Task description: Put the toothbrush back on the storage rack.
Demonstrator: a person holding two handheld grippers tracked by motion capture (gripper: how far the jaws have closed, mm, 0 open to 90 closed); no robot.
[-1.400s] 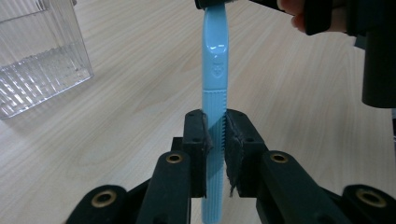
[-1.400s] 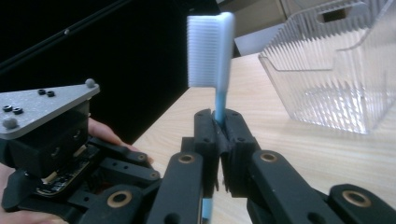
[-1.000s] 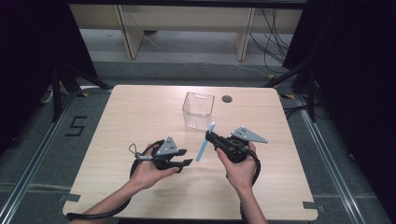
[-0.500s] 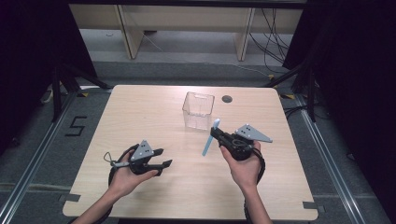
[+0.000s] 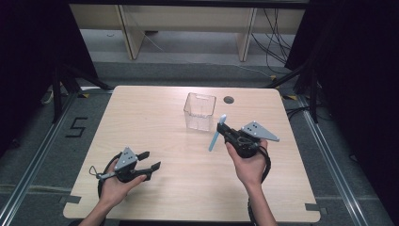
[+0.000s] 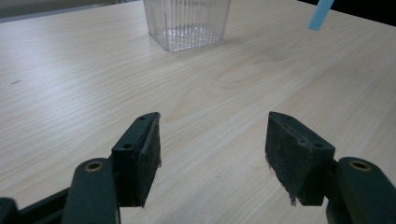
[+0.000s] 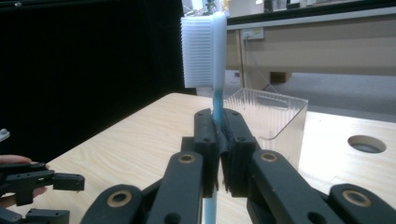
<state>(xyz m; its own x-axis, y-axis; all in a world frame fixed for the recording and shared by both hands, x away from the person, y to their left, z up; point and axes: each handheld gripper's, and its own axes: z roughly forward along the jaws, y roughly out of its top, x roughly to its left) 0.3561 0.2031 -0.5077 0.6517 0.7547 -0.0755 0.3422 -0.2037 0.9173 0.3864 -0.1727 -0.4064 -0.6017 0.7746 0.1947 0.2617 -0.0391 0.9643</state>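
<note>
A toothbrush (image 5: 214, 141) with a light-blue handle and white bristles (image 7: 198, 46) stands upright in my right gripper (image 5: 221, 128), which is shut on the handle right of the table's middle. The brush head points up in the right gripper view, with the gripper (image 7: 218, 128) pinching just below it. A clear ribbed plastic cup (image 5: 199, 111) stands just behind and left of the brush. My left gripper (image 5: 151, 160) hovers at the front left of the table. Its jaws have just been opening and stand wide apart (image 6: 212, 140) with nothing between them.
The wooden table (image 5: 155, 117) has a round cable hole (image 5: 229, 100) behind the cup. Metal floor rails and dark curtains flank the table, and shelving legs stand behind it. The left gripper (image 7: 46, 182) appears at the lower left of the right gripper view.
My left hand has drawn away from the toothbrush to the left and toward the table's front edge, and its jaws have spread wider. The right gripper and toothbrush have stayed in place.
</note>
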